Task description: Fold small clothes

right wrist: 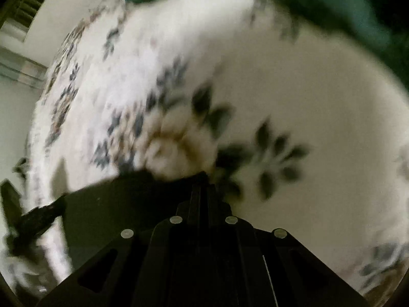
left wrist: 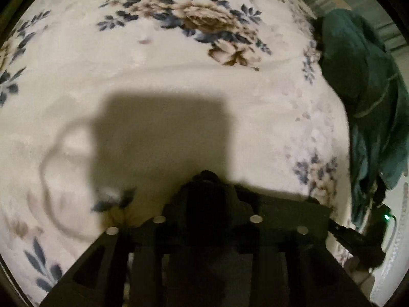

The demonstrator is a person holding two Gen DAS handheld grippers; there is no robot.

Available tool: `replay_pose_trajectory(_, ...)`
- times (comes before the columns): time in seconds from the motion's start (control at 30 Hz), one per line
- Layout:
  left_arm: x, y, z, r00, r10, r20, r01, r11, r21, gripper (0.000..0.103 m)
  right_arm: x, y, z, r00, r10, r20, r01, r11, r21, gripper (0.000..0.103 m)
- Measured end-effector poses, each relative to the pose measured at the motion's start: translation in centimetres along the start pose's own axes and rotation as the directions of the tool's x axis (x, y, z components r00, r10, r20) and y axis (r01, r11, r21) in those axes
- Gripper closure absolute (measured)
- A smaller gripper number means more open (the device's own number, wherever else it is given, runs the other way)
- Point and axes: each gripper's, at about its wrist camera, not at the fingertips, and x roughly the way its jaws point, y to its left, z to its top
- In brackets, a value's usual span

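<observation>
Left wrist view: looking down on a white bedspread (left wrist: pixel 179 81) printed with blue-and-brown flower sprays — 1 large cluster near the top, smaller sprays at the left edge, lower left and right. Left gripper (left wrist: pixel 208 179) low in the middle, fingers drawn together into 1 dark tip, nothing pinched between them. A blocky shadow of the rig on the cloth just ahead. 1 teal garment (left wrist: pixel 365 89), crumpled and hanging in folds, at the far right edge beside the bedspread; well apart from the left gripper. Below it a dark device with 1 small green light (left wrist: pixel 386 216). 4 pale round studs across the gripper body. No containers seen

Right wrist view: heavily blurred. Right gripper (right wrist: pixel 203 176) pointing up the middle, fingers pressed close into 1 narrow tip over the floral cloth — cannot tell whether any fabric is caught at the tip. Same bedspread (right wrist: pixel 319 102) filling most of the view, with dark leaf prints just beside the tip. Teal garment (right wrist: pixel 345 7) along the top and upper right edge, away from the fingers. 4 pale studs here too
</observation>
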Motion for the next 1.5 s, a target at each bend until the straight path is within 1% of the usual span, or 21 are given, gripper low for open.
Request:
replay_pose_trajectory(0.03, -0.9, 0.1, -0.6, 1.0, -0.02, -0.007, 0.02, 1.0, 0.008, 0.065, -0.3, -0.7, 0.0, 0.999, 0.048, -0.023, -0.048, 0.999, 0.026, 0.084)
replay_pose_trajectory(0.07, -1.8, 0.2, -1.4, 0.998, -0.06, -0.005, 0.06, 0.998, 0.014, 0.056, -1.0, -1.8, -0.2, 0.991, 0.121, -0.052, -0.118, 0.992, 0.053, 0.061)
replay_pose_trajectory(0.1, -2.7, 0.4, -2.4, 0.995, -0.099, -0.007, 0.099, 0.995, 0.016, 0.037, -1.8, -2.8, -0.6, 0.983, 0.169, -0.068, -0.165, 0.984, 0.067, 0.049)
replay_pose_trajectory(0.13, -3.3, 0.8, -3.4, 0.992, -0.128, -0.011, 0.128, 0.992, 0.014, 0.027, -2.2, -3.5, -1.0, 0.978, 0.195, -0.075, -0.19, 0.98, 0.065, 0.038)
replay_pose_trajectory(0.17, -3.7, 1.4, -4.6, 0.988, -0.155, -0.02, 0.156, 0.988, 0.004, 0.02, -2.5, -4.5, -1.8, 0.968, 0.226, -0.109, -0.22, 0.973, 0.062, 0.032)
replay_pose_trajectory(0.3, -1.5, 3.5, -8.7, 0.966, -0.221, -0.132, 0.214, 0.975, -0.061, 0.02, 0.6, -6.8, -4.3, 0.929, 0.246, -0.277, -0.235, 0.969, 0.071, 0.031)
replay_pose_trajectory(0.37, 0.2, 3.9, -10.0, 0.956, -0.245, -0.162, 0.233, 0.968, -0.089, 0.02, 2.3, -6.9, -5.4, 0.905, 0.299, -0.303, -0.29, 0.954, 0.075, 0.029)
replay_pose_trajectory(0.4, 0.6, 3.8, -10.2, 0.956, -0.249, -0.159, 0.237, 0.967, -0.088, 0.02, 2.7, -6.7, -5.6, 0.892, 0.338, -0.301, -0.326, 0.941, 0.089, 0.028)
replay_pose_trajectory(0.43, 0.9, 3.5, -10.3, 0.958, -0.247, -0.146, 0.237, 0.968, -0.082, 0.019, 3.4, -6.3, -5.8, 0.866, 0.394, -0.308, -0.378, 0.919, 0.112, 0.028)
replay_pose_trajectory(0.5, 1.5, 2.7, -9.9, 0.955, -0.261, -0.138, 0.251, 0.964, -0.083, 0.011, 4.8, -4.9, -6.3, 0.827, 0.439, -0.351, -0.43, 0.896, 0.108, 0.028)
replay_pose_trajectory(0.63, 2.1, 1.1, -9.1, 0.961, -0.232, -0.15, 0.229, 0.973, -0.04, 0.011, 6.8, -1.8, -6.9, 0.801, 0.442, -0.404, -0.457, 0.887, 0.066, 0.028)
replay_pose_trajectory(0.67, 2.0, 0.5, -9.1, 0.964, -0.223, -0.142, 0.223, 0.975, -0.017, 0.011, 7.0, -1.1, -7.0, 0.806, 0.439, -0.398, -0.456, 0.888, 0.057, 0.028)
replay_pose_trajectory(0.7, 1.5, 0.0, -9.2, 0.965, -0.235, -0.118, 0.237, 0.971, 0.007, 0.022, 7.0, -0.8, -7.1, 0.813, 0.43, -0.391, -0.449, 0.892, 0.047, 0.039)
replay_pose_trajectory(0.73, 0.9, -0.4, -9.3, 0.968, -0.231, -0.1, 0.235, 0.971, 0.033, 0.041, 6.8, -0.6, -7.2, 0.831, 0.406, -0.38, -0.429, 0.903, 0.029, 0.051)
replay_pose_trajectory(0.77, 0.5, -0.9, -9.2, 0.975, -0.196, -0.106, 0.204, 0.977, 0.066, 0.082, 6.3, -0.5, -7.4, 0.855, 0.371, -0.363, -0.396, 0.918, 0.008, 0.068)
replay_pose_trajectory(0.87, -1.3, -1.8, -8.9, 0.974, -0.215, -0.075, 0.221, 0.971, 0.092, 0.081, 4.3, 0.2, -7.7, 0.88, 0.356, -0.314, -0.38, 0.925, -0.019, 0.078)
replay_pose_trajectory(0.93, -2.4, -2.4, -8.1, 0.975, -0.214, -0.064, 0.22, 0.97, 0.101, 0.082, 3.1, 1.1, -7.6, 0.892, 0.347, -0.292, -0.374, 0.927, -0.041, 0.08)
replay_pose_trajectory(1.1, -4.6, -3.0, -3.7, 0.974, -0.223, -0.034, 0.225, 0.968, 0.109, 0.082, 0.2, 4.9, -5.3, 0.884, 0.393, -0.252, -0.422, 0.903, -0.075, 0.081)
replay_pose_trajectory(1.27, -5.3, -4.8, 3.1, 0.979, -0.205, 0.005, 0.202, 0.967, 0.155, 0.082, -1.1, 9.6, 0.8, 0.89, 0.412, -0.193, -0.438, 0.891, -0.117, 0.081)
replay_pose_trajectory(1.43, -3.7, -5.6, 12.3, 0.981, -0.191, 0.017, 0.186, 0.968, 0.168, 0.081, -0.1, 14.4, 8.6, 0.906, 0.403, -0.131, -0.419, 0.898, -0.136, 0.081)
replay_pose_trajectory(1.5, -1.5, -5.5, 16.2, 0.99, -0.143, -0.009, 0.143, 0.977, 0.158, 0.071, 1.3, 16.3, 11.9, 0.918, 0.379, -0.122, -0.393, 0.909, -0.137, 0.08)
